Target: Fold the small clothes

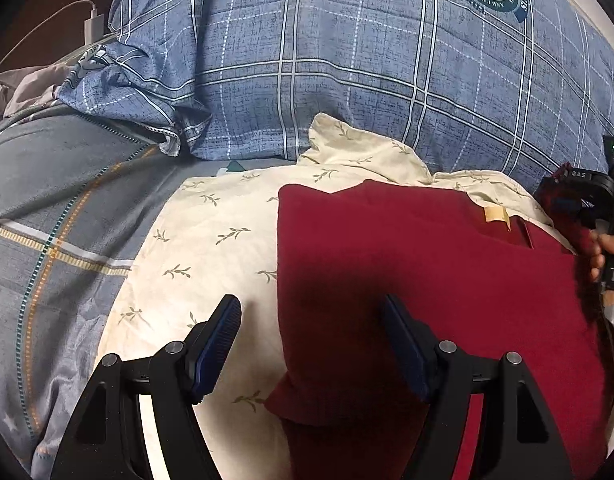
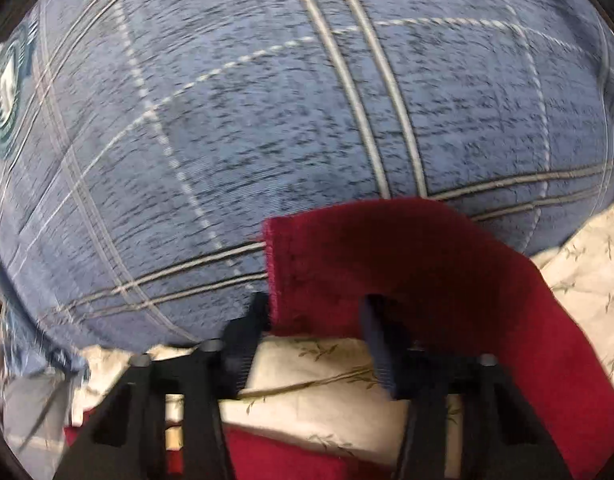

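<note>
A blue plaid duvet (image 1: 347,80) fills the background of both views, with a cream leaf-print cloth (image 1: 211,248) spread in front of it. On that cloth lies the red garment (image 1: 427,280), the thing being folded. In the left wrist view it already reads as a broad, flat, roughly rectangular slab with a straight left edge and a pale label (image 1: 496,214) near its far end, so at least one fold looks done.

Its long axis appears to run from the near edge away toward the duvet, label end farthest. A narrower flap of it, perhaps a sleeve, is lifted at the right side, so folding seems unfinished: that flap has yet to be laid across the body and smoothed.

The right gripper (image 2: 315,320) has the red flap draped between and over its fingers; blur hides whether the pads pinch it. The left gripper (image 1: 311,344) holds nothing, its jaws standing wide above the garment's near left edge.

A hand (image 1: 605,252) shows at the right margin.
</note>
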The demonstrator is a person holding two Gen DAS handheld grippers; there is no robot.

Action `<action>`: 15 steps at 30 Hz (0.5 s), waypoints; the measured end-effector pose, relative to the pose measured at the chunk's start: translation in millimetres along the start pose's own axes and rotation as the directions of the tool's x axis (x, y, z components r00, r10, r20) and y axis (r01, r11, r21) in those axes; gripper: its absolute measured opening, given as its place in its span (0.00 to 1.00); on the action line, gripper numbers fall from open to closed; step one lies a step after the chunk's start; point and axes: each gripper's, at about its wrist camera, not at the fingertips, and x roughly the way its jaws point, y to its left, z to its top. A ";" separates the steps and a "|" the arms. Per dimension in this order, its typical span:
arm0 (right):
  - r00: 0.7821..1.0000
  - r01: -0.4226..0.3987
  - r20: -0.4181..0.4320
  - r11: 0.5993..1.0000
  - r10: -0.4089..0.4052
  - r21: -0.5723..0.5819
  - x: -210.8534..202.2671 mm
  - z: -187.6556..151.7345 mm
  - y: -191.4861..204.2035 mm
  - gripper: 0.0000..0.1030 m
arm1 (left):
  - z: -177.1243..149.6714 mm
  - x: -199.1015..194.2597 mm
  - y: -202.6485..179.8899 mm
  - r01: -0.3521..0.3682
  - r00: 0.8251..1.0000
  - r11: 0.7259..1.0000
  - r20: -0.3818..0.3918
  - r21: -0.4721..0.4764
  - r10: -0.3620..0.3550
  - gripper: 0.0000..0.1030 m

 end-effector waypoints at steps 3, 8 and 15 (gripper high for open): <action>0.999 -0.017 0.026 0.998 0.019 -0.064 -31.4 3.7 5.9 0.04 | -0.7 -0.4 0.3 -0.002 1.000 1.000 -0.001 -0.002 0.002 0.70; 0.993 -0.100 0.042 0.972 0.111 -0.211 -107.4 2.7 28.1 0.04 | -0.6 -11.7 5.1 0.004 1.000 1.000 0.026 -0.017 -0.004 0.70; 0.931 -0.346 -0.048 0.830 0.362 -0.437 -224.4 -27.2 109.7 0.04 | -1.6 -27.6 18.7 0.014 0.998 0.998 0.059 -0.066 -0.010 0.70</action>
